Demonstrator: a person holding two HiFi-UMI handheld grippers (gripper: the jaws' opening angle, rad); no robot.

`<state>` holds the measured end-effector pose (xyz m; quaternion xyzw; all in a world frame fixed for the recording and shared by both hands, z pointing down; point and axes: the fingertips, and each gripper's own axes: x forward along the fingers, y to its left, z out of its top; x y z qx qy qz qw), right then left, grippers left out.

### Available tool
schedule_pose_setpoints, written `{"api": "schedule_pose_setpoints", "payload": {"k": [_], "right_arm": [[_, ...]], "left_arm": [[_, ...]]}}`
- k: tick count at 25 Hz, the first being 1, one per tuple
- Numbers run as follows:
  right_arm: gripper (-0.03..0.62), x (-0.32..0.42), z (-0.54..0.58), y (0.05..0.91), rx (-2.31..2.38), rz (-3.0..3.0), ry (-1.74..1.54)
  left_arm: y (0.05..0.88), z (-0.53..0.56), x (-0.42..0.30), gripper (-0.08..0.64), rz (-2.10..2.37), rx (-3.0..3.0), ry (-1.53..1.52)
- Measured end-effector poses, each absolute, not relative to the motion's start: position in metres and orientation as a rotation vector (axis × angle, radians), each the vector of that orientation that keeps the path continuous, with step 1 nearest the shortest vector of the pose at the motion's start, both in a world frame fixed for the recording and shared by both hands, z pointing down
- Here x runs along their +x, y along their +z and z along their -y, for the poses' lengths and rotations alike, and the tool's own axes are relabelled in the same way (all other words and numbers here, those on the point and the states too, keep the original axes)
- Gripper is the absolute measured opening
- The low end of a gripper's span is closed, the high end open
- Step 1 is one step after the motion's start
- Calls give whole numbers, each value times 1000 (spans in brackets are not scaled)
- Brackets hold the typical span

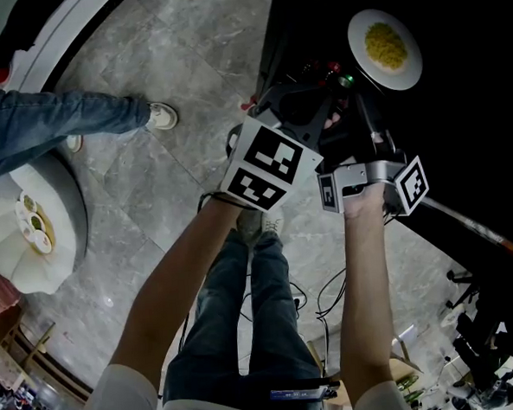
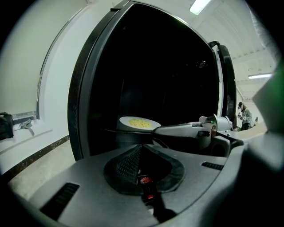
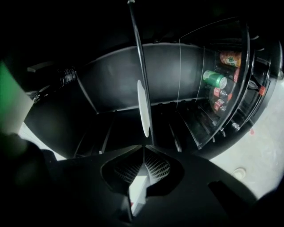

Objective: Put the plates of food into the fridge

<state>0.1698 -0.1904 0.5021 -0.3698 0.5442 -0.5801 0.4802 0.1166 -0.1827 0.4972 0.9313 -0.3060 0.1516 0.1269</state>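
Plate of yellow food (image 1: 386, 49) sits on a shelf inside the dark fridge (image 2: 79, 111), apart from both grippers. Left gripper (image 2: 141, 156) faces the opening, jaws pressed together on nothing. Right gripper (image 3: 143, 162), jaws likewise together and empty, points at the plate's rim. Drink cans (image 3: 215, 80) fill the door rack.

A glass shelf (image 2: 111, 131) inside the dark fridge (image 2: 80, 102) is carrying a white plate (image 2: 139, 123) of yellow food (image 2: 141, 123). A door rack (image 3: 230, 104) is holding a green can (image 3: 214, 79). Grey marble floor (image 1: 186, 48) is spreading out in front.
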Motion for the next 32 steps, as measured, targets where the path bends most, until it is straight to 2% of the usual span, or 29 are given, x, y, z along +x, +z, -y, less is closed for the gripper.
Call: {"api": "schedule_pose_setpoints", "payload": {"k": [32], "right_arm": [[11,102,133,448,-1220,-2129,-1087]], "left_arm": [[451,141,63,6,1009,2716,283]]}}
